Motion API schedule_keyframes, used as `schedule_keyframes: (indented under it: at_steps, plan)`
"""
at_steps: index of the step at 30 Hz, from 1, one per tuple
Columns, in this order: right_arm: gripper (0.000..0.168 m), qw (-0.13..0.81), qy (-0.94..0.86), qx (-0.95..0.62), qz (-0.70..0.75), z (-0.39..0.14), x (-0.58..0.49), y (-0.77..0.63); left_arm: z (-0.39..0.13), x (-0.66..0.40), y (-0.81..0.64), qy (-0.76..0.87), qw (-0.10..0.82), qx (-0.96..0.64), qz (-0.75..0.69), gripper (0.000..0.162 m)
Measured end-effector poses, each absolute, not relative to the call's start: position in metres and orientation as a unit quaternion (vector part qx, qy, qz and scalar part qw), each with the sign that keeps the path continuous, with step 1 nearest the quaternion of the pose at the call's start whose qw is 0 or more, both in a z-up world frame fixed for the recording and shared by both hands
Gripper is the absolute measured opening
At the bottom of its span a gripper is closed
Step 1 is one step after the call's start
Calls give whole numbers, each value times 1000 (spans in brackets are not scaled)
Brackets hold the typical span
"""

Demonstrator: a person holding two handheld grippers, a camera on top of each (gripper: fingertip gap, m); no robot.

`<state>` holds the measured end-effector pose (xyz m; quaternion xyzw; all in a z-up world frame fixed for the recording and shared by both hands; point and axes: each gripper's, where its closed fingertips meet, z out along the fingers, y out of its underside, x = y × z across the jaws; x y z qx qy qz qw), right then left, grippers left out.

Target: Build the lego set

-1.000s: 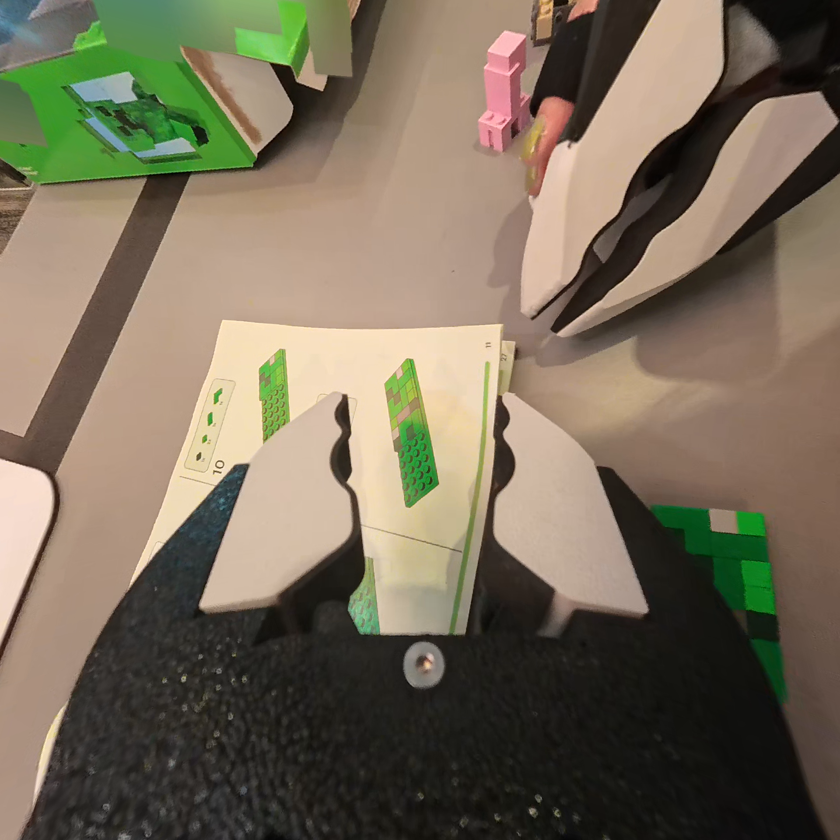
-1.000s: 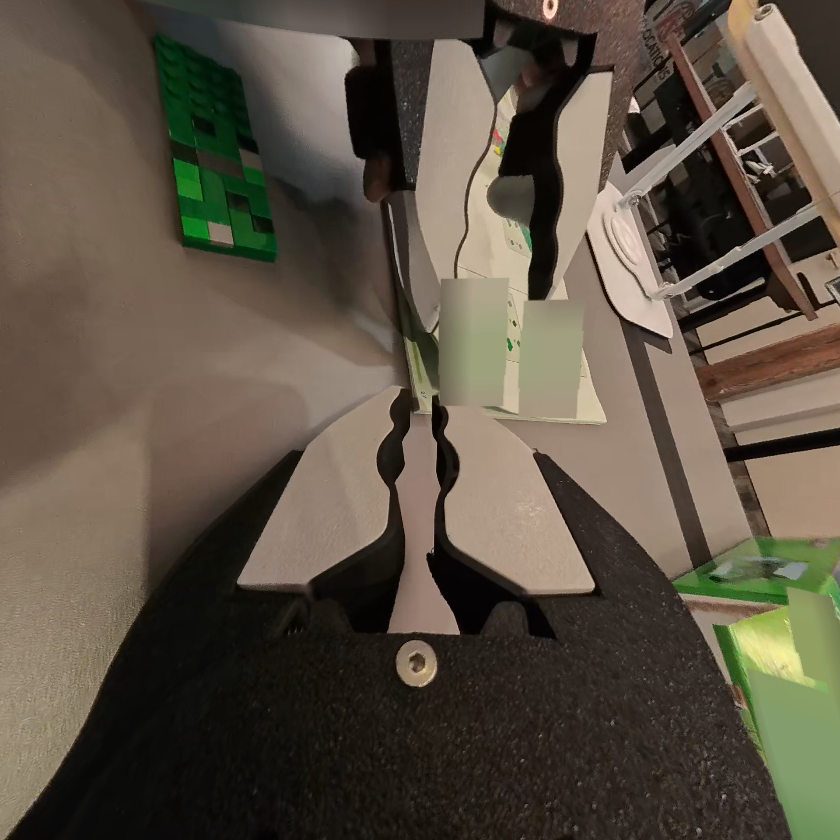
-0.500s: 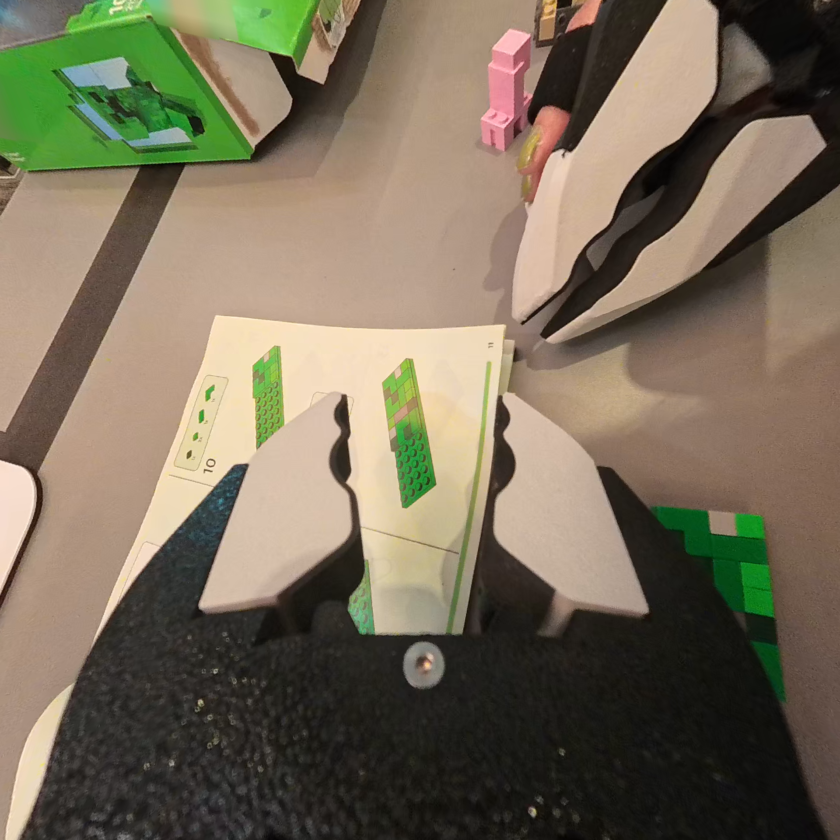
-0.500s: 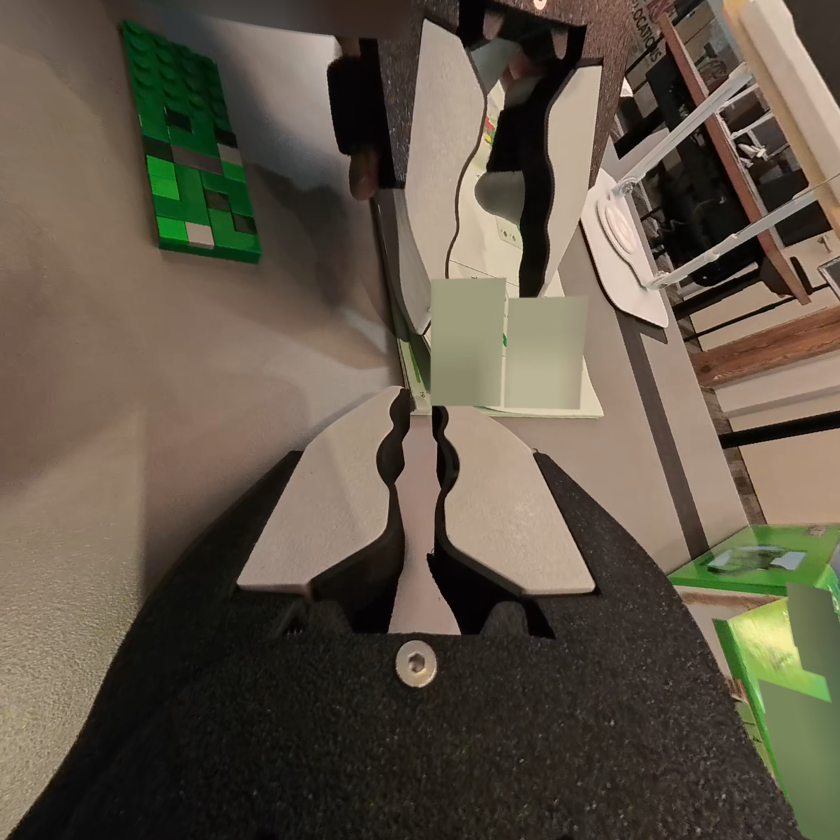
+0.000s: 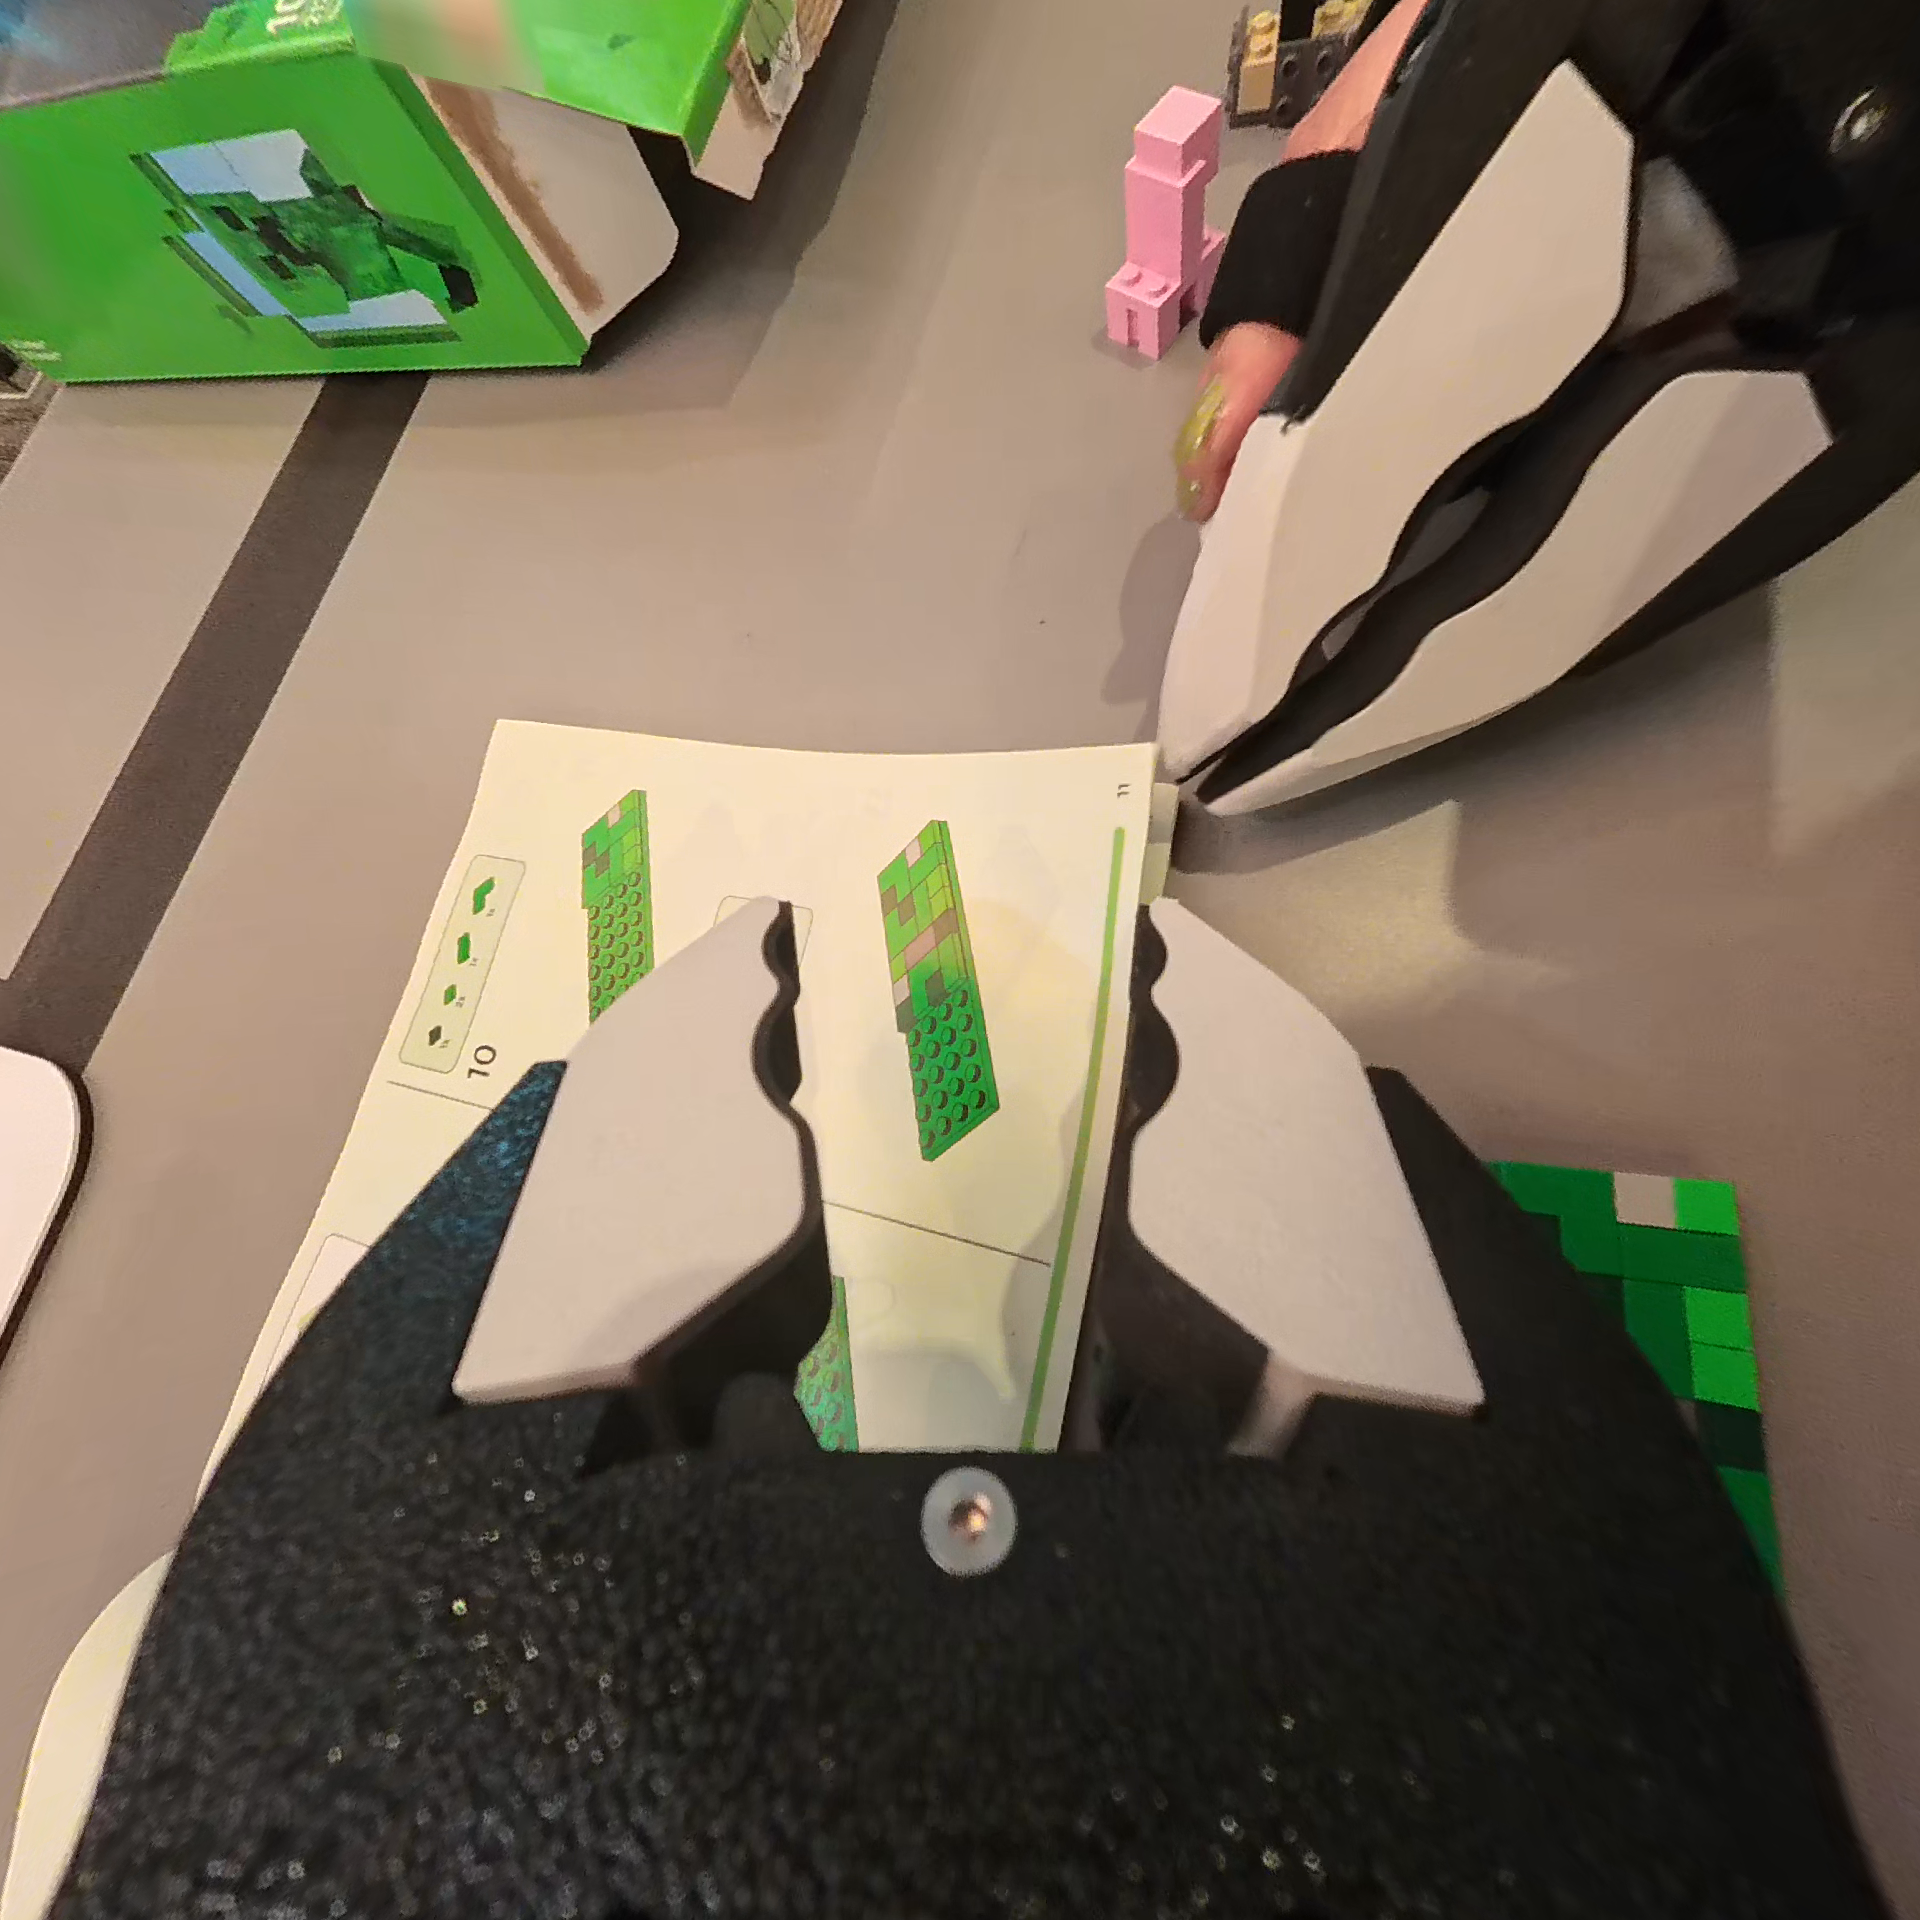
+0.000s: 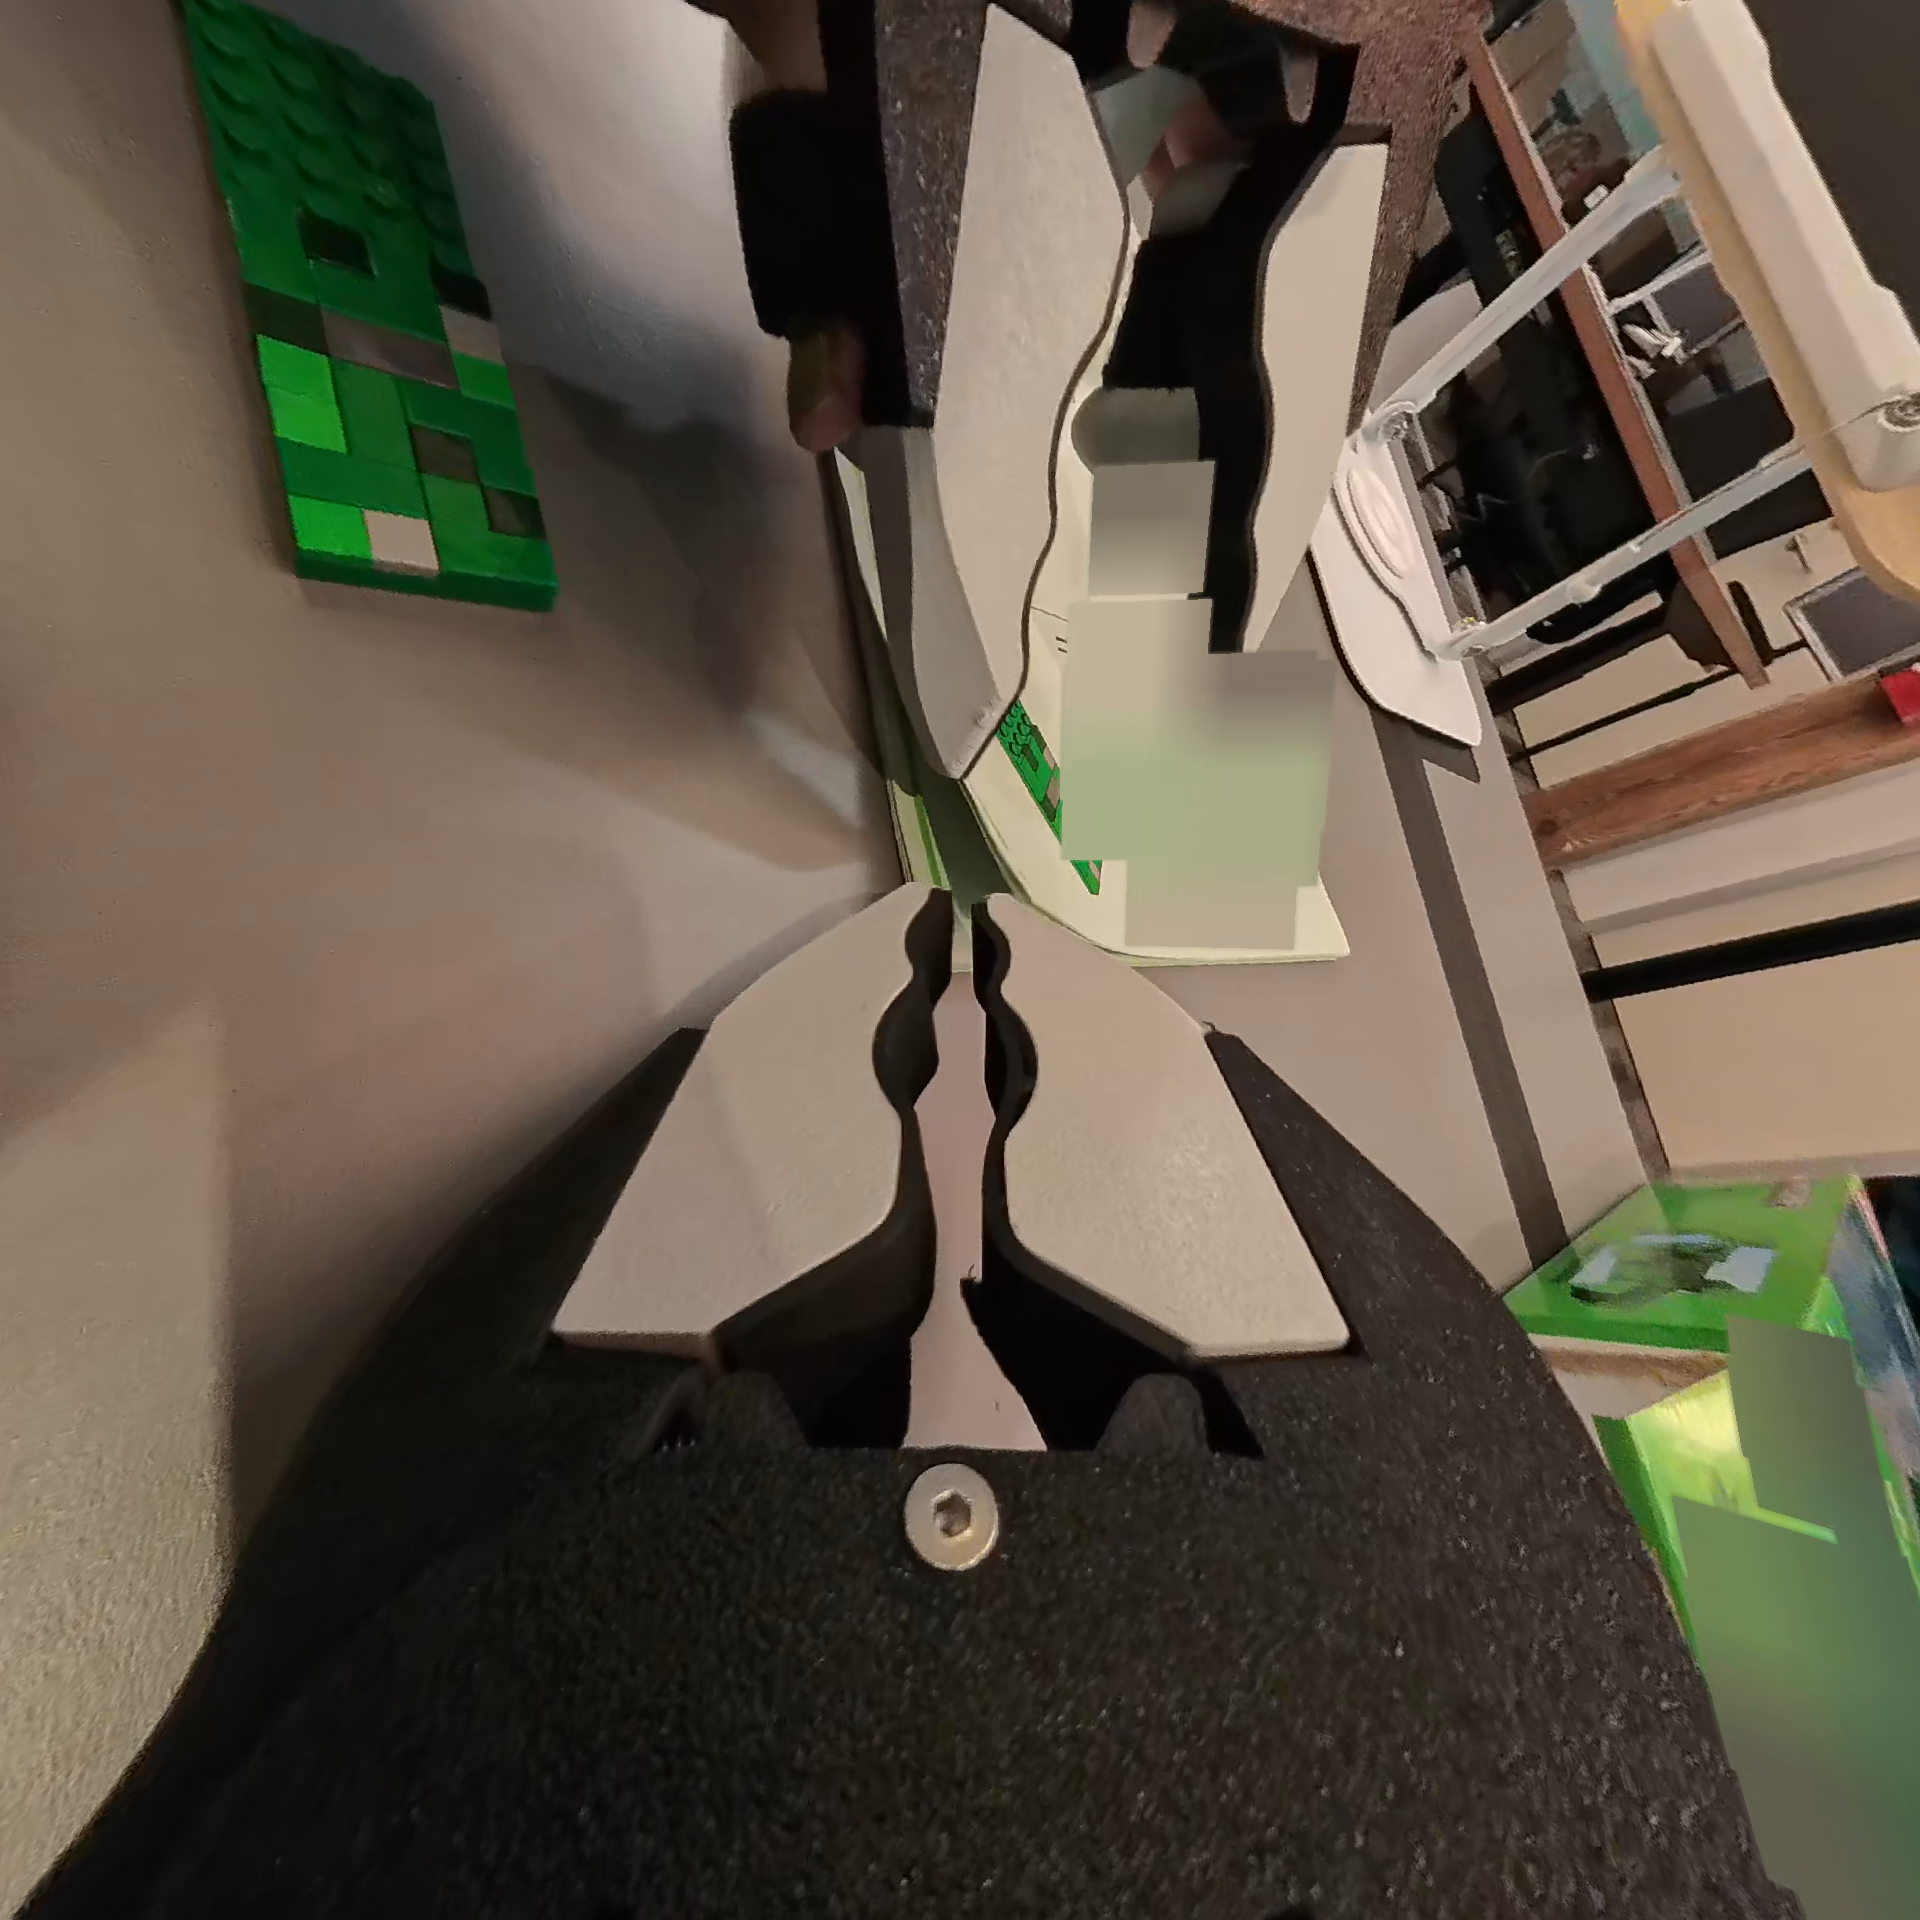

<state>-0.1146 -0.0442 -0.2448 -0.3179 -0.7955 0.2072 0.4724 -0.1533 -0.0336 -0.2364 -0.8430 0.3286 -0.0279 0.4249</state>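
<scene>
1. Two grippers work at the instruction booklet (image 5: 790,935), which lies flat on the grey table (image 5: 727,540) in the middle of the left wrist view. The left gripper (image 5: 966,914) hangs over the open page with its jaws wide apart, and it holds nothing.
2. The right gripper (image 6: 966,904) has its jaws nearly together, with only a thin gap. Its tips are at the booklet's corner, at the centre right of the left wrist view. I cannot tell if a page is already caught between them.
3. My judgement: the pages are thin, light and soft. They bend easily and can tear or crease, so only the free corner of one sheet should be taken, with light pressure.
4. The green lego plate (image 6: 384,343) lies in the upper left of the right wrist view, well apart from the booklet. It looks stiff and flat, so it is better held by its long edges.
5. A pink lego figure (image 5: 1164,229) and the green box (image 5: 270,239) stand near the top of the left wrist view.
</scene>
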Motion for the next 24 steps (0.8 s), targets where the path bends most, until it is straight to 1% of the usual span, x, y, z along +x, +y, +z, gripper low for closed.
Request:
schedule_keyframes:
  at_steps: [9, 24]
  plan:
    - [0, 479, -793, -321, 197, -245, -116, -43, -235, -153, -33, 325, 430, -842, -33, 61]
    - [0, 483, -792, -320, 192, -245, -116, -42, -235, -146, -29, 315, 444, -837, -51, 63]
